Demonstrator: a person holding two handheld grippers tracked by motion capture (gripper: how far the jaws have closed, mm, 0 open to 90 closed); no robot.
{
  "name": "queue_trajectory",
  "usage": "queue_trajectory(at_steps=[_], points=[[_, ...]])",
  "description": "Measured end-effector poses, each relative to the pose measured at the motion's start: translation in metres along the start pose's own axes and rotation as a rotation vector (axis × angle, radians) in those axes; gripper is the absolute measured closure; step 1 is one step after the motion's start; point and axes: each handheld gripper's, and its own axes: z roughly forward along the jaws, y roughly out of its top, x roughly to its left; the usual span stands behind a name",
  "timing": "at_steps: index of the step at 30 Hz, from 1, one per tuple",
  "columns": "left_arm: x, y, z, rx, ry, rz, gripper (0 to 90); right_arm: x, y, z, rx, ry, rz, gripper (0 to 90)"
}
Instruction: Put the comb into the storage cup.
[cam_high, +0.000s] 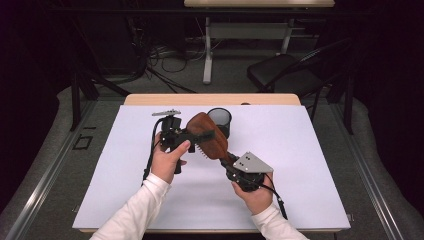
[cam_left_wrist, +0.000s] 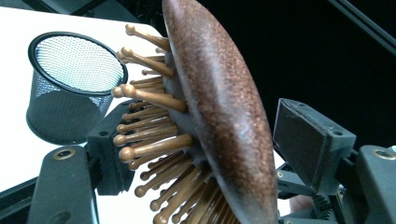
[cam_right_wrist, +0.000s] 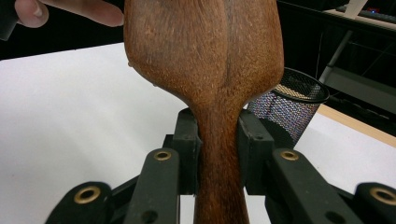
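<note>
A brown wooden hairbrush (cam_high: 212, 142) is held in the air above the white table (cam_high: 310, 160). My right gripper (cam_high: 226, 156) is shut on its handle; in the right gripper view both pads press the narrow neck of the hairbrush (cam_right_wrist: 205, 56) and the gripper (cam_right_wrist: 219, 149) points at the broad back. My left gripper (cam_high: 200, 135) reaches in from the left around the brush head. In the left gripper view the hairbrush (cam_left_wrist: 219, 107) stands edge-on between the jaws of the gripper (cam_left_wrist: 208, 147), bristles toward the left pad (cam_left_wrist: 109, 154); the right pad (cam_left_wrist: 303, 140) is apart from the wooden back.
A black mesh cup (cam_high: 220, 120) stands upright on the table just behind the brush, also seen as the mesh cup (cam_left_wrist: 70, 88) and the mesh cup (cam_right_wrist: 289, 107). A black chair (cam_high: 285, 70) and a desk stand beyond the table's far edge.
</note>
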Motion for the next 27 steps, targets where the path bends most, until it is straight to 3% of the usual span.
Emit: queue_trajectory(at_steps=[10,27], points=[[-0.0011,-0.0003,0.0011,0.011,0.022,0.003,28.7,0.0003,-0.0003,-0.0002,-0.001,-0.004,-0.002,72.3],[-0.0001,-0.0004,0.0026,-0.013,0.02,-0.047,33.1,0.0015,-0.0009,-0.0005,-0.008,-0.017,-0.01,72.2]])
